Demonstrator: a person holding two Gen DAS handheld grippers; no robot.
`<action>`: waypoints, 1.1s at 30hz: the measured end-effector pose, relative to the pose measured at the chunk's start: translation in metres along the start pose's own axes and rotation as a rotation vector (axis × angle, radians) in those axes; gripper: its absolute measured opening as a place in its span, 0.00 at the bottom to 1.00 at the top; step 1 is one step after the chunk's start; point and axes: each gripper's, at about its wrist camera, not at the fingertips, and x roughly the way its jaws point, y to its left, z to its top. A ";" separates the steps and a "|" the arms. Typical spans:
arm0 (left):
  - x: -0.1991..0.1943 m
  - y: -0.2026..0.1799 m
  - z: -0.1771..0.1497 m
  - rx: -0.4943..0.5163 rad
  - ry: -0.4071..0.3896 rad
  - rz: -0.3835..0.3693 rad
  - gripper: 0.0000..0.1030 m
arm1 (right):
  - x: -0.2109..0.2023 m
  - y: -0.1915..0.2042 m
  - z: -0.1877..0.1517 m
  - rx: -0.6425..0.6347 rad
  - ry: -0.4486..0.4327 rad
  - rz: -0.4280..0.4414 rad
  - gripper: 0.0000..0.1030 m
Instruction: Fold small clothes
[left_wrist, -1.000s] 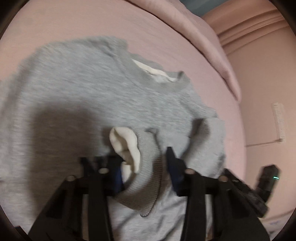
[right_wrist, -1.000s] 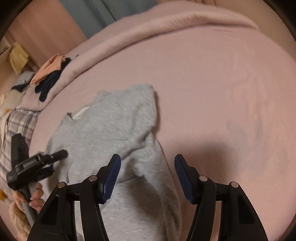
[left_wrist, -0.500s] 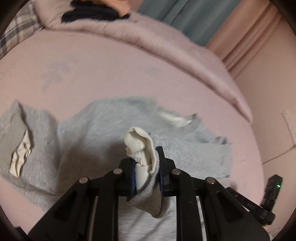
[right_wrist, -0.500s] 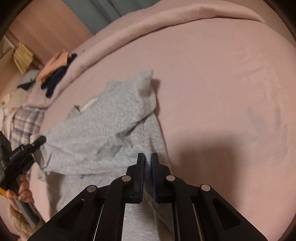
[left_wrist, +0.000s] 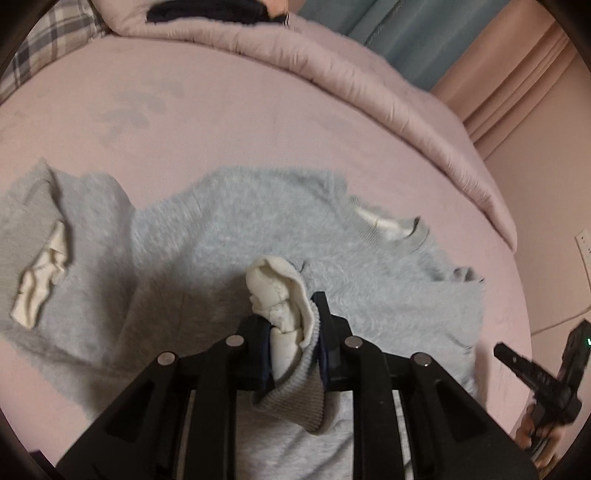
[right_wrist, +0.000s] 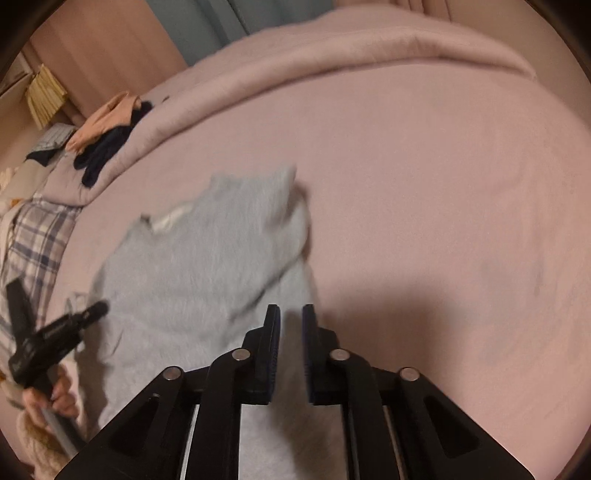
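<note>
A small grey sweatshirt (left_wrist: 240, 221) lies spread on the pink bed sheet (left_wrist: 221, 122), neck opening (left_wrist: 388, 225) to the right. My left gripper (left_wrist: 291, 317) is shut on one sleeve's ribbed cuff (left_wrist: 295, 398), and the cuff's cream lining (left_wrist: 273, 288) sticks up between the pads. The other sleeve (left_wrist: 33, 236) lies flat at the far left. In the right wrist view the sweatshirt (right_wrist: 192, 266) is blurred. My right gripper (right_wrist: 291, 321) pinches the near sleeve (right_wrist: 295, 273) at the garment's right edge; its jaws are opening slightly, with grey cloth still between them.
A rolled pink duvet (left_wrist: 332, 62) runs along the back of the bed. Dark and peach clothes (right_wrist: 107, 147) are piled on it, beside a plaid pillow (right_wrist: 33, 240). A hand (right_wrist: 62, 398) holds the left gripper's handle at the sheet's left edge. The sheet right of the sweatshirt is bare.
My left gripper closed on the cuff and lifted it, tilting its view up over the bed. My right gripper closed around the near sleeve and rose a little; its gap has since widened slightly.
</note>
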 end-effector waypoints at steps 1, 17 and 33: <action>-0.006 0.000 0.000 0.011 -0.019 0.007 0.19 | 0.002 -0.001 0.008 -0.002 -0.002 -0.016 0.24; 0.009 0.006 0.000 0.006 0.044 0.004 0.20 | 0.080 0.015 0.081 0.051 0.058 0.035 0.07; 0.033 0.006 0.002 -0.002 0.108 0.038 0.37 | 0.089 0.013 0.088 0.010 0.043 -0.059 0.22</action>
